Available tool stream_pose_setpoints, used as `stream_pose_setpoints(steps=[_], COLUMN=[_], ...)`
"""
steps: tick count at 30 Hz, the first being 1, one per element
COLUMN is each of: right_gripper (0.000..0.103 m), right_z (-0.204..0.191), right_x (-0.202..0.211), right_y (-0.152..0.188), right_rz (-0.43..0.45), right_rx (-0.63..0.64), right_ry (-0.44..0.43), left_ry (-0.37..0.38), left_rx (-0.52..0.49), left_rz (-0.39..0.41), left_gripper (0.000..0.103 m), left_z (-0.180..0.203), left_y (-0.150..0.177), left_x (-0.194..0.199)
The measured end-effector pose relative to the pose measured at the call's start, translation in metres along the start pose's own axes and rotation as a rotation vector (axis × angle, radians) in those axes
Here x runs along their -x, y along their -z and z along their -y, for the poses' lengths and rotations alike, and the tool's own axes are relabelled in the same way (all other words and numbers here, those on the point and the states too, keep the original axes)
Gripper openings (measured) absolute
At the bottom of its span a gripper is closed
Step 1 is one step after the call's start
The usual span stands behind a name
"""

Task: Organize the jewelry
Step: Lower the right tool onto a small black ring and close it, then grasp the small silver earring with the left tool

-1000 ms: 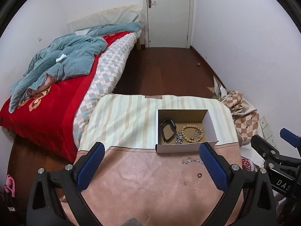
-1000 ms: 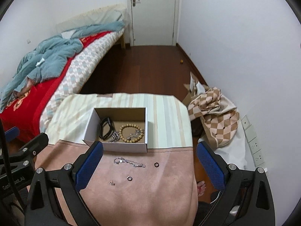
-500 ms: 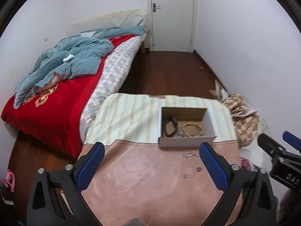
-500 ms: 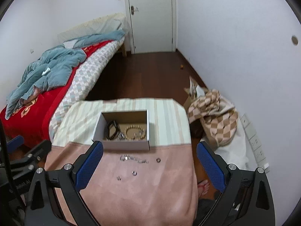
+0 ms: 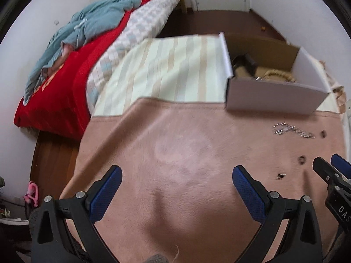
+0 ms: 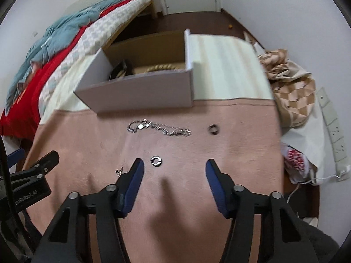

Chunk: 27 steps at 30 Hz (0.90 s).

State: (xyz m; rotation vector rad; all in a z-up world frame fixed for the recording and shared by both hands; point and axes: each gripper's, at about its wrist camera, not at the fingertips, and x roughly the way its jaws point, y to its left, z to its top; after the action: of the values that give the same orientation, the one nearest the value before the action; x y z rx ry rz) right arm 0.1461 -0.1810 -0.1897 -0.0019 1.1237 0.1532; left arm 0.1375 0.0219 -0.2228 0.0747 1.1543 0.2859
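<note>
- Two rings lie loose on the pink cloth [image 6: 219, 153]: one silver ring [image 6: 156, 160], one dark ring [image 6: 213, 129].
- One silver chain [image 6: 158, 128] lies before our white cardboard box [image 6: 140, 96].
- Possibly an earring [image 6: 119, 172], blurred.
- Our right gripper [image 6: 174, 164] has just been closing, nothing between its jaws; left gripper [image 5: 176, 171] gapes empty.

A silver chain [image 6: 159, 128], two rings [image 6: 156, 160] and possibly an earring [image 6: 119, 172] lie before an open box [image 6: 140, 96].
</note>
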Motion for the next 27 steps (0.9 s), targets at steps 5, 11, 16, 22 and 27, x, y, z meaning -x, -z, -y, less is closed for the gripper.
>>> stream_pose_setpoints(steps=[5,11,16,22,27], right_gripper=[0.052,0.013,0.013,0.013,0.013], right_z=[-0.012,-0.027,-0.005,0.025,0.035], right_x=[-0.018,-0.025,-0.015,0.008,0.013], right_y=[0.000,0.006,0.011,0.022,0.027], right_rz=[-0.016,0.017,0.013,0.041,0.046], right_rx=[0.035,0.110,0.010,-0.080,-0.104], right_ry=[0.000,0.068,0.037,0.057,0.074], left_ry=[0.001,0.008,0.080,0.205,0.263], left_rx=[0.004,0.001,-0.003,-0.010,-0.035], left_rz=[-0.034,-0.047,-0.042,-0.075,-0.068], left_gripper=[0.102,0.102,0.102,0.102,0.101], left_z=[-0.002,-0.001,0.014,0.047,0.072], left_y=[0.003,0.003,0.005,0.010,0.018], left_x=[-0.017,-0.023,-0.015,-0.012,-0.009])
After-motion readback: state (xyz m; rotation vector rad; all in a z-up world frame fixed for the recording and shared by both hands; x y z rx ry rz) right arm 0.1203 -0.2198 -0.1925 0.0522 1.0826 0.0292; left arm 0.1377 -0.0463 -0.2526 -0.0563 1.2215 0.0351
